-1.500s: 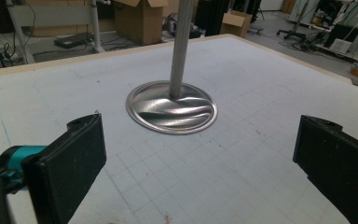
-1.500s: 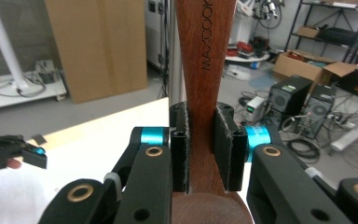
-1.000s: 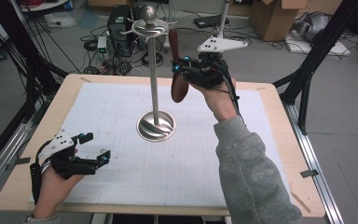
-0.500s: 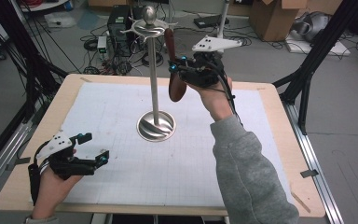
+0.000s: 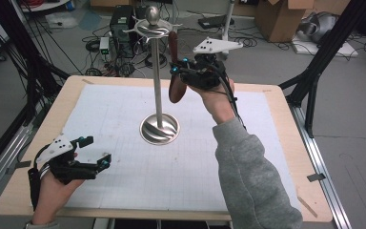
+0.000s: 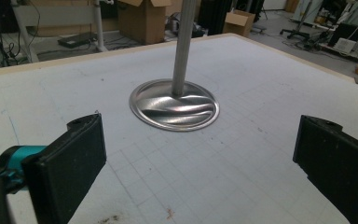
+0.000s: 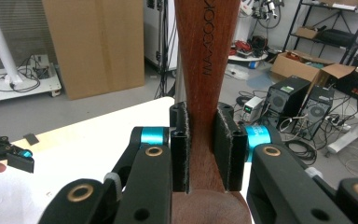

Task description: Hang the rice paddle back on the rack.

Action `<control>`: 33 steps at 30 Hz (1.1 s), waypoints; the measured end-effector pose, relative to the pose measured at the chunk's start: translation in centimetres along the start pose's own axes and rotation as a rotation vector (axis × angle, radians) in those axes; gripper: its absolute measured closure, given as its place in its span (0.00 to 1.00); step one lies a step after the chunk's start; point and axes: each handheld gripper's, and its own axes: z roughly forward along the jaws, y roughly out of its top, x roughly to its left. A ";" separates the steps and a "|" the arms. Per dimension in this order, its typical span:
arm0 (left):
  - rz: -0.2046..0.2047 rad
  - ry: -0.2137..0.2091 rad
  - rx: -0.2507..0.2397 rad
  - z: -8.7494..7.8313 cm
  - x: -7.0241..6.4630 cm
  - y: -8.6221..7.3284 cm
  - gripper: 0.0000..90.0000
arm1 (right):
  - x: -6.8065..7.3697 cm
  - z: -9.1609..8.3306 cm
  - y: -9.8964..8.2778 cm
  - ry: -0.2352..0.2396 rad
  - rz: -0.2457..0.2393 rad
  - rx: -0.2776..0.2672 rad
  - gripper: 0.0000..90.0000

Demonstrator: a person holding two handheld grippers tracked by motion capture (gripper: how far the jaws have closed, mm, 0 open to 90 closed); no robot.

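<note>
A metal stand rises from a round base (image 5: 159, 129) at the middle of the table, its pole (image 5: 158, 81) ending in a ring of hooks (image 5: 152, 27). My right gripper (image 5: 183, 69) is shut on a dark wooden utensil (image 5: 175, 89), held upright just right of the pole with the wide end down and the handle tip close to the hooks. In the right gripper view the pads (image 7: 182, 149) press both sides of the handle (image 7: 205, 56). My left gripper (image 5: 94, 150) rests open at the front left of the table, with nothing between its pads (image 6: 74, 154) and the base (image 6: 175, 105) ahead.
A white gridded mat (image 5: 124, 171) covers the wooden table (image 5: 276, 157). Black frame legs (image 5: 319, 62) stand at the right, and cables, a computer case (image 5: 124, 24) and cardboard boxes (image 5: 281, 16) crowd the floor behind.
My right gripper has drifted slightly left with the wooden utensil, closer to the stand's pole. The left gripper has stayed where it was.
</note>
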 end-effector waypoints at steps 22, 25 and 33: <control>0.000 -0.001 -0.003 0.0 0.0 0.1 0.03 | 0.9 -0.2 0.1 -0.005 -0.020 -0.013 0.49; -0.002 -0.003 -0.001 0.2 0.0 0.1 0.03 | 1.1 -0.4 -0.1 0.006 -0.023 -0.006 0.42; -0.004 -0.016 0.012 1.0 -0.1 0.1 0.03 | 0.8 -0.4 -1.8 -0.014 -0.003 0.040 0.18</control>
